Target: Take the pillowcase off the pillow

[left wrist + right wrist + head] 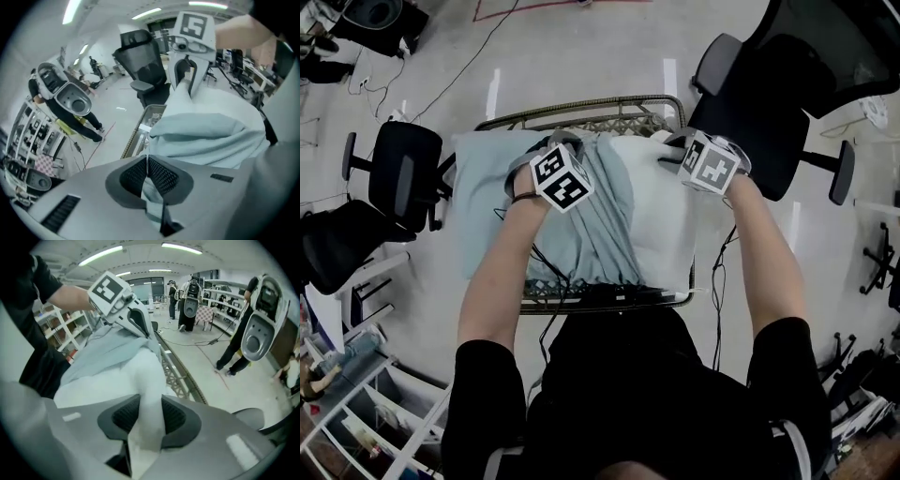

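Observation:
A light blue pillowcase (492,187) lies over a wire cart (581,117), bunched toward the middle. The white pillow (661,225) shows bare on the right side. My left gripper (565,142) is shut on a fold of the pillowcase (206,138); blue cloth is pinched between its pads (161,176). My right gripper (672,152) is shut on a raised corner of the white pillow (140,376), which runs up between its pads (173,416). In the right gripper view the left gripper (140,329) stands across the pillow, with the pillowcase (108,350) below it.
Black office chairs stand to the left (398,173) and at the back right (769,103) of the cart. Cables trail over the grey floor (459,66). A white shelf (384,412) sits at the near left. People stand further off (248,324).

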